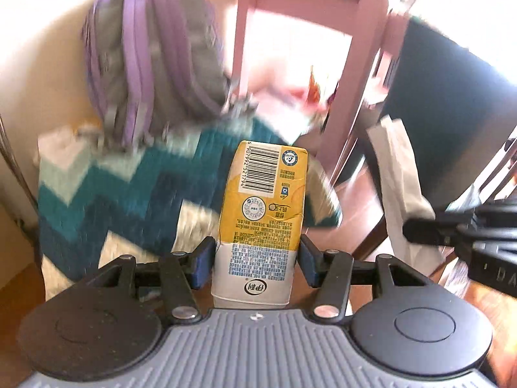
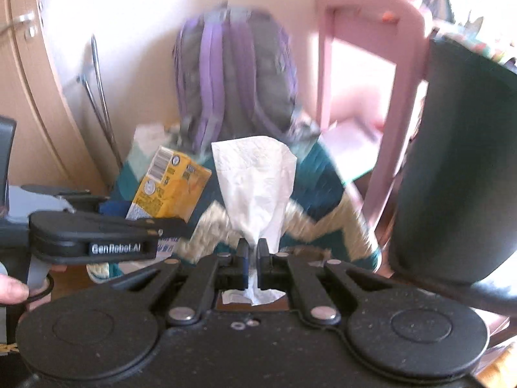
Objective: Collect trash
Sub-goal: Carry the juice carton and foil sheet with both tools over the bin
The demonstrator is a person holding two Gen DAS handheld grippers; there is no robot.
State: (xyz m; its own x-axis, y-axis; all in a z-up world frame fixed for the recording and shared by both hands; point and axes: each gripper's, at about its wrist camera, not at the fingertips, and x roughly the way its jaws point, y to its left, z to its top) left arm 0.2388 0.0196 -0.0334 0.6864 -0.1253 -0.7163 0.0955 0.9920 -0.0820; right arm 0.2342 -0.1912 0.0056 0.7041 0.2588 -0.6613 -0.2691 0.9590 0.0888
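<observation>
**A:** ok so what have you got in each hand right now?

**B:** Your left gripper (image 1: 255, 253) is pinching a yellow-and-white carton (image 1: 263, 213). The blue pads sit flat against its lower white part, one on each side, and the carton sticks out forward from the jaws with the barcode end farthest from you. You can see it from the right wrist view too (image 2: 169, 187), off to the left and tilted.

**A:** and the right one?

**B:** Your right gripper (image 2: 253, 253) is pressed nearly together on a white tissue (image 2: 258, 184). The jaws nip its narrow lower end, and the rest fans out wide above them. A small tail of it hangs out behind the pads. In the left wrist view the tissue (image 1: 400, 194) shows at the right, hanging down from the dark finger of that gripper.

**A:** what's behind all that?

**B:** Pretty blurry, tbh. There's a teal, white and beige zigzag blanket (image 1: 129, 194) below both items, a purple-and-grey backpack (image 2: 236, 77) standing on it against the pale wall, and a pink chair (image 2: 371, 64) to its right. A dark bin (image 2: 452, 161) sits close at the right edge of the right wrist view. Can't tell what's inside it from here.
</observation>
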